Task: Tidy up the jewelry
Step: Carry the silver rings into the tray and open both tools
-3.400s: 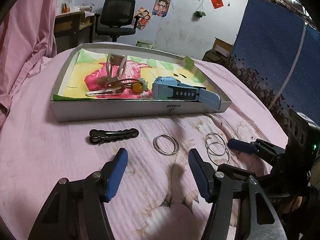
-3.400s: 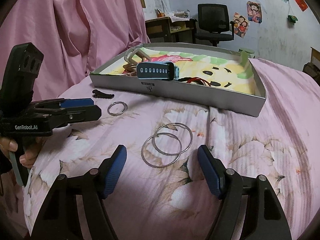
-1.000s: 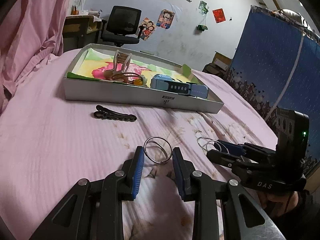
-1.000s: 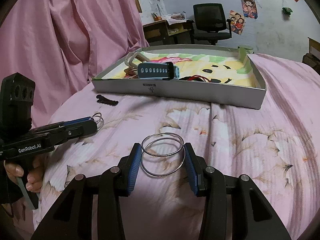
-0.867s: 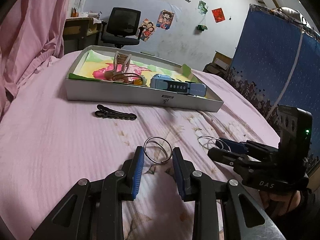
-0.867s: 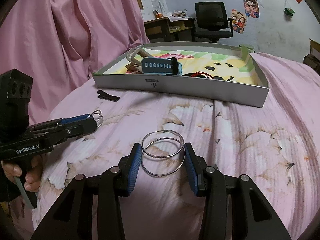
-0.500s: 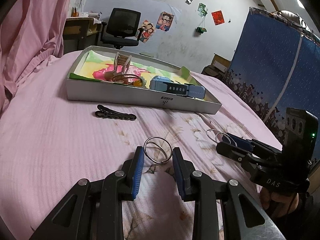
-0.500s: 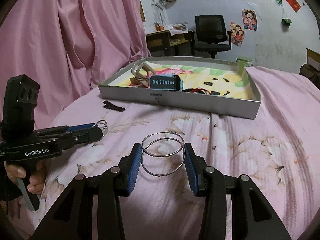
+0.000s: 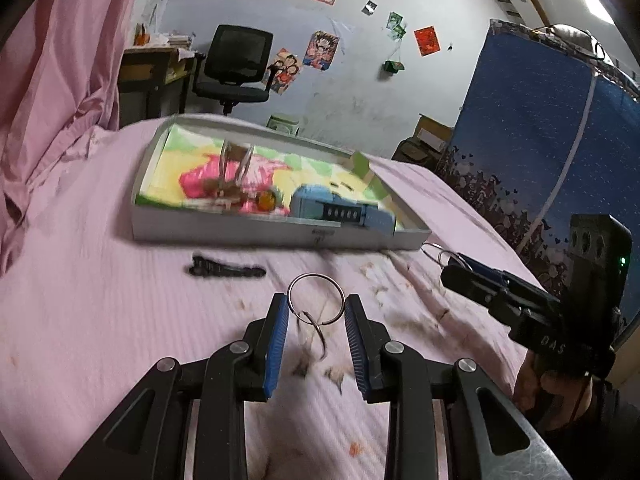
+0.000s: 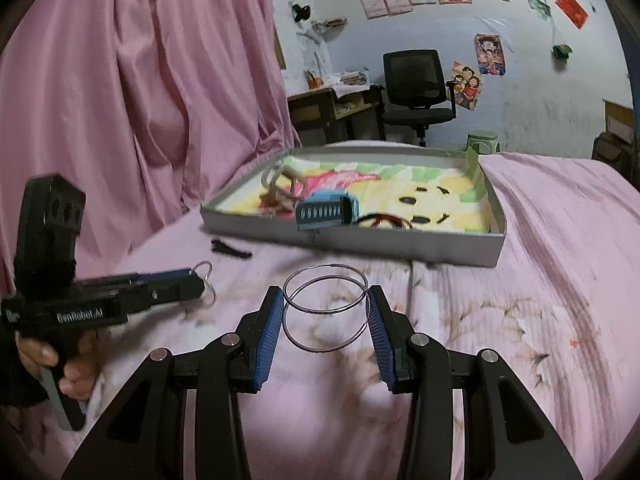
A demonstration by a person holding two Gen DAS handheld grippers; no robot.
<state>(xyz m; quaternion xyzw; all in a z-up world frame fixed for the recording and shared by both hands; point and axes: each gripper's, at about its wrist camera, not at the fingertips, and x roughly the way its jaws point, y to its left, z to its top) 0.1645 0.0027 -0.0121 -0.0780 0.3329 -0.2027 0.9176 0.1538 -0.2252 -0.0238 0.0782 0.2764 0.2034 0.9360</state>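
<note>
Both pairs of tongs are lifted a little above the pink bed (image 9: 100, 312), each carrying rings. The left tongs (image 9: 316, 316) are pinched narrow on a small silver ring (image 9: 316, 299), gripped at its two sides between the blue pads (image 9: 278, 340), with a second, smaller ring (image 9: 316, 334) dangling from its lower edge, blurred. The right tongs (image 10: 325, 312) are closed at a wider setting on a pair of large thin hoops (image 10: 325, 304), one lying just above the other and overlapping, both pressed between the blue pads (image 10: 267, 332) at their widest points. Further up the bed sits the shallow grey tray (image 10: 400, 244) lined with a bright yellow, pink and green picture. Inside it, near the front wall, lies a light blue watch (image 10: 326, 210) with a dark strap section; beside that stands a pale beige claw clip (image 9: 236, 160), with a small orange piece (image 9: 265, 201) between them and a red loop (image 10: 382, 220) on the watch's other side. On the bed just in front of the tray, apart from both tongs, rests a black hair clip (image 9: 228, 270). Behind everything there is a black office chair (image 10: 416, 88) by a desk, posters on the pale wall, and a pink curtain (image 10: 140, 80) hanging along one side.
</note>
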